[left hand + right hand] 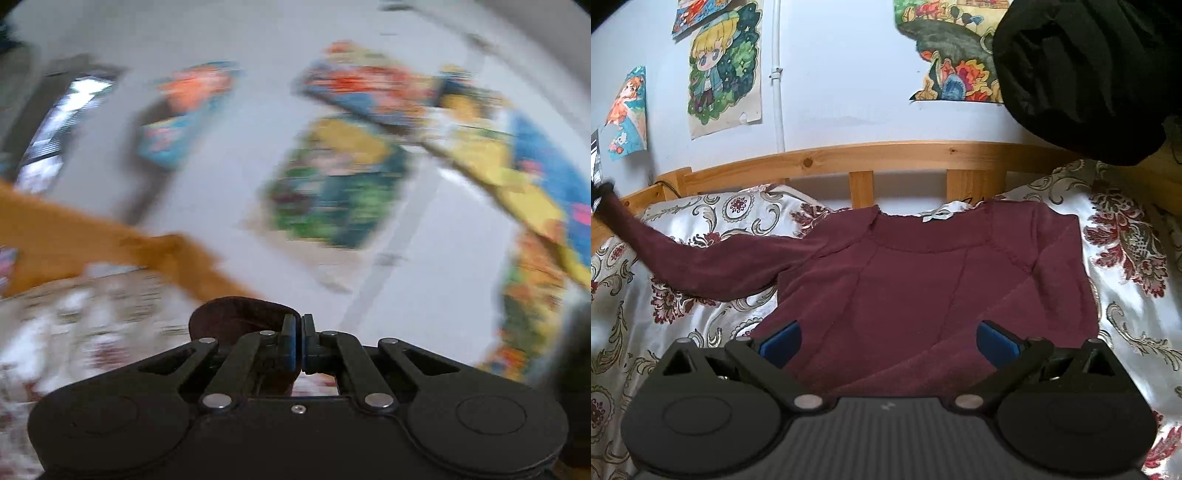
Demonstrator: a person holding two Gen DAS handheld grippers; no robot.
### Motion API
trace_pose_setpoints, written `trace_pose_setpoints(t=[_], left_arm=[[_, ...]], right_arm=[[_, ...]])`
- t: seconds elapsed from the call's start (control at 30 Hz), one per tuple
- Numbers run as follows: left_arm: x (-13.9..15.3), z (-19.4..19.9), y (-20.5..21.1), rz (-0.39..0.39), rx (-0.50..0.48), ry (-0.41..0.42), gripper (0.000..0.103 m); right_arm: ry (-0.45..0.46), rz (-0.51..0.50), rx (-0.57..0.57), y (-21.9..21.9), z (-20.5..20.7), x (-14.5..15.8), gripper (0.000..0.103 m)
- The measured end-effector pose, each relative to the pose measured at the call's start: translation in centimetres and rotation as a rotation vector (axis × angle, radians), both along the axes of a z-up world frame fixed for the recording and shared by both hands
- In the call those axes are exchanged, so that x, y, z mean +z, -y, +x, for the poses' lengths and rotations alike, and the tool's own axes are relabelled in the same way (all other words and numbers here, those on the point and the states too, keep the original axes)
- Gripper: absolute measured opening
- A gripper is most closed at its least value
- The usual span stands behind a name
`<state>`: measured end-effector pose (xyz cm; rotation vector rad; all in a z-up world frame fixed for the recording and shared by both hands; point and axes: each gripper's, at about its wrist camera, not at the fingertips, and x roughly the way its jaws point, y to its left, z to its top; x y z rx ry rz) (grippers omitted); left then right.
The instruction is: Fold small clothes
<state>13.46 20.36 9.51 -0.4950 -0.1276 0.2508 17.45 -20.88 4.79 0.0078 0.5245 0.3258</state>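
A maroon sweater [923, 280] lies face up on the patterned bedspread [1126, 258] of a bed, its collar toward the wooden bed rail [871, 155]. One side is already folded in over the body; the other sleeve [701, 258] is stretched out and lifted off the bed toward the frame's edge.

The left gripper [299, 347] has its jaws pressed together on a bit of maroon cloth, most likely the cuff of that sleeve, and its view is heavily blurred across the wall posters [332, 184]. The right gripper [888, 341] hangs over the sweater's lower half with its jaws wide apart, holding nothing.

The pinch looks shallow, so a quick swing could pull the cuff out and drop the sleeve short of the body. Nothing holds the sweater down: if the sleeve is drawn too taut, the whole garment could slide on the slick bedspread, skewing the collar and undoing the side already folded. The sleeve may also land twisted or bunched, not flat. The right gripper could also snag the cloth below it.
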Motion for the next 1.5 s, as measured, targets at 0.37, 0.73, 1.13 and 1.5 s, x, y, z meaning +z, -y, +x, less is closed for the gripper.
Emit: trace_pose_setpoints(t=[0.37, 0.73, 1.13, 1.5], left_arm=[[-0.1, 3.5, 14.1, 0.144, -0.696, 0.072, 0.001], [-6.9, 4.8, 24.0, 0.207, -1.086, -0.113, 0.001], [-10.8, 4.0, 26.0, 0.213, -1.188, -0.282, 0.003], [-10.7, 2.5, 25.2, 0.143, -1.289, -0.348, 0.059]], right_arm=[[0.008, -0.015, -0.102, 5.9, -2.4, -0.4, 0.103], [-0.062, -0.014, -0.253, 11.7, -3.5, -2.5, 0.103], [-0.08, -0.021, -0.28, 12.8, -3.7, -3.2, 0.103], [-0.089, 0.014, -0.294, 12.9, -3.0, -3.3, 0.103]])
